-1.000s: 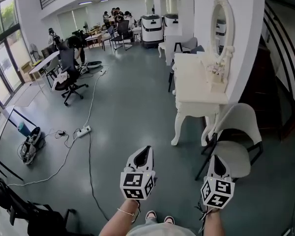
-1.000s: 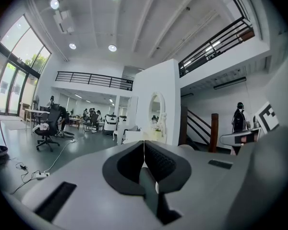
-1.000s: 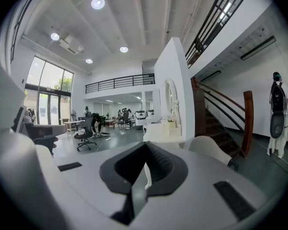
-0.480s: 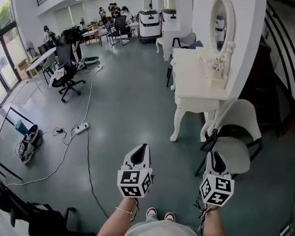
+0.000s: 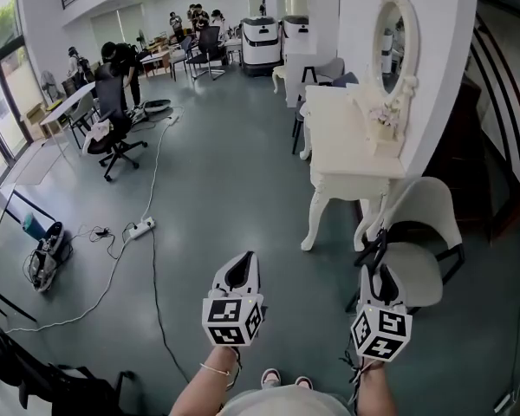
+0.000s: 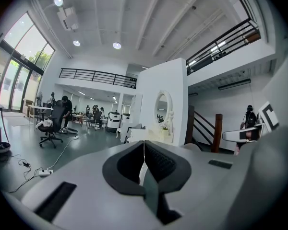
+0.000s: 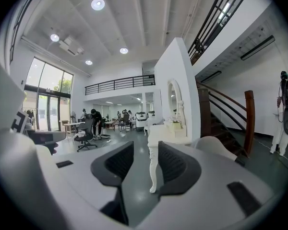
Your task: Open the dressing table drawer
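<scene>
The left tongs (image 5: 240, 267) are closed on nothing. The right tongs (image 5: 377, 277) stand wide and empty, their jaws having just been opening, probably to be ready for a drawer pull. Both point level ahead of the person, still well apart from the white bench (image 5: 334, 137) against the wall. The drawer should sit under the bench's long edge facing the room, but no view shows its front clearly. A chair (image 5: 416, 258) stands by the near corner.
</scene>
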A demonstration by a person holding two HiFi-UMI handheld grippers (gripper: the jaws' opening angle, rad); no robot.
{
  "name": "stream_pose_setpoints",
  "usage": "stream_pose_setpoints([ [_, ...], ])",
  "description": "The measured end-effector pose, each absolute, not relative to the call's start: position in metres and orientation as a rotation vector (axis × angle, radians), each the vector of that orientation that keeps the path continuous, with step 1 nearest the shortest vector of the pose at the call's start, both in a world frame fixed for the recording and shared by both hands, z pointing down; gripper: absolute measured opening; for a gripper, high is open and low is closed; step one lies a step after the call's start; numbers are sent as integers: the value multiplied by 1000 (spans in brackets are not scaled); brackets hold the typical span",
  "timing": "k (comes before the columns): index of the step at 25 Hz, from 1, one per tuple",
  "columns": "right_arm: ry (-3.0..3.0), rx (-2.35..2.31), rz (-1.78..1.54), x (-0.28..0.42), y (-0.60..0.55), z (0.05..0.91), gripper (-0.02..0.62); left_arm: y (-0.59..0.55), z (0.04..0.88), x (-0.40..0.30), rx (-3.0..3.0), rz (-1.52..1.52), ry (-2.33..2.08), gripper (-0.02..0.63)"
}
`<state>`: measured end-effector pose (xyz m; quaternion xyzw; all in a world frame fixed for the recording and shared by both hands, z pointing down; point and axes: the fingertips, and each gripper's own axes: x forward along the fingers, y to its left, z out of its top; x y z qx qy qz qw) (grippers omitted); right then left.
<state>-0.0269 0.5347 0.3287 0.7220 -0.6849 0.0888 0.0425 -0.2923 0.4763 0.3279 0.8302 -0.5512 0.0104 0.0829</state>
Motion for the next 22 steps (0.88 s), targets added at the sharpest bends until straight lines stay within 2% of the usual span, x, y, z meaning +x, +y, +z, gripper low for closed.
stream_pose_setpoints([
  [22,-2046,2214,373,-53,485,360,158,419,361,-348,2409,76,-1644,20],
])
